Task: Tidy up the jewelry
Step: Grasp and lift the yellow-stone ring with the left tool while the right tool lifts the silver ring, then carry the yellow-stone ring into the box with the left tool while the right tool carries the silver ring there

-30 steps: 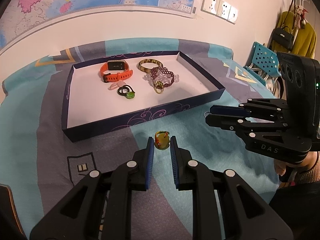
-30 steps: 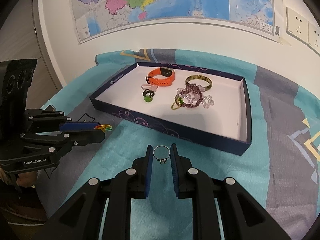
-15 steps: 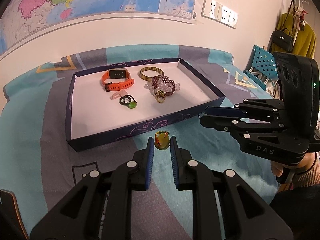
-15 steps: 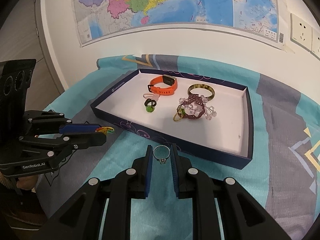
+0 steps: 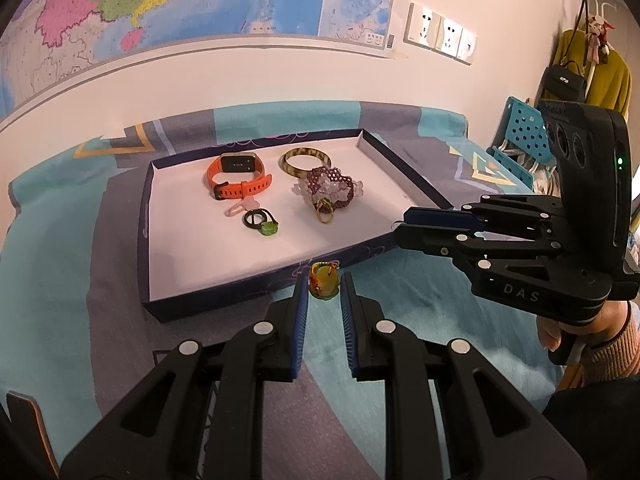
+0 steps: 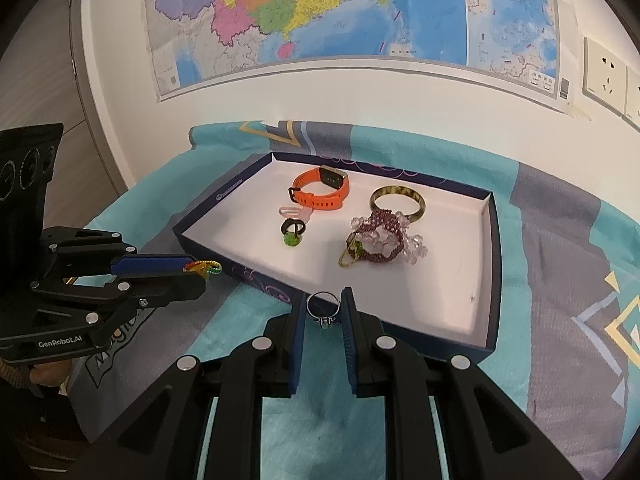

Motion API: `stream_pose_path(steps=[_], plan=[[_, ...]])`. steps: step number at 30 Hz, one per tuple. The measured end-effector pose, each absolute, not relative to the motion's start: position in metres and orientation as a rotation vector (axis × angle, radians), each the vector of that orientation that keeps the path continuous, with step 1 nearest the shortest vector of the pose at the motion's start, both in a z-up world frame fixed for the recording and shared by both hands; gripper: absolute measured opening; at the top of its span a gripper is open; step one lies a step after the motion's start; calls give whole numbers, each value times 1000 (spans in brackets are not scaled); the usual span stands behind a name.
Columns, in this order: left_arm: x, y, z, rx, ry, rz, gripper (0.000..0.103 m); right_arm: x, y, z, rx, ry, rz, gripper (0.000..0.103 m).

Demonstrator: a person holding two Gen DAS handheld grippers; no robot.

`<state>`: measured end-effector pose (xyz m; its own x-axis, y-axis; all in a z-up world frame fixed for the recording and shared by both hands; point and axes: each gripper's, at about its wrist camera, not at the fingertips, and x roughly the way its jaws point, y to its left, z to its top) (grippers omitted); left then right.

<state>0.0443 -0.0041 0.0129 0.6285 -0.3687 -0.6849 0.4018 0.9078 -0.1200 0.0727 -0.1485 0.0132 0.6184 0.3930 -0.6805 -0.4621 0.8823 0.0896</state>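
My left gripper (image 5: 324, 286) is shut on a small multicoloured beaded ring (image 5: 323, 281), held above the cloth just short of the near wall of the navy tray (image 5: 224, 300). My right gripper (image 6: 323, 312) is shut on a silver ring (image 6: 322, 307), held over the cloth at the tray's near wall (image 6: 256, 280). The tray holds an orange watch (image 5: 238, 179), a tortoiseshell bangle (image 5: 306, 159), a purple beaded bracelet (image 5: 330, 189), a black ring with a green stone (image 5: 262, 222) and a pink piece (image 5: 240, 207). Each gripper shows in the other's view: right (image 5: 404, 226), left (image 6: 196, 272).
The tray lies on a teal and grey patterned cloth (image 5: 72, 280) against a white wall with a map (image 6: 320, 12) and sockets (image 5: 440, 34). A blue chair (image 5: 520, 136) and hanging clothes stand at the far right.
Both grippers have risen and drawn nearer to the tray's near wall, each still holding its ring. The jewelry in the tray has not moved.
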Motion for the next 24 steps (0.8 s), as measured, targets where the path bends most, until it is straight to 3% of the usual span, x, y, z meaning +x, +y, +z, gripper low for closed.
stream_pose_path(steps=[24], plan=[[65, -4, 26, 55, 739, -417, 17, 100, -151, 23, -79, 745, 493, 16]])
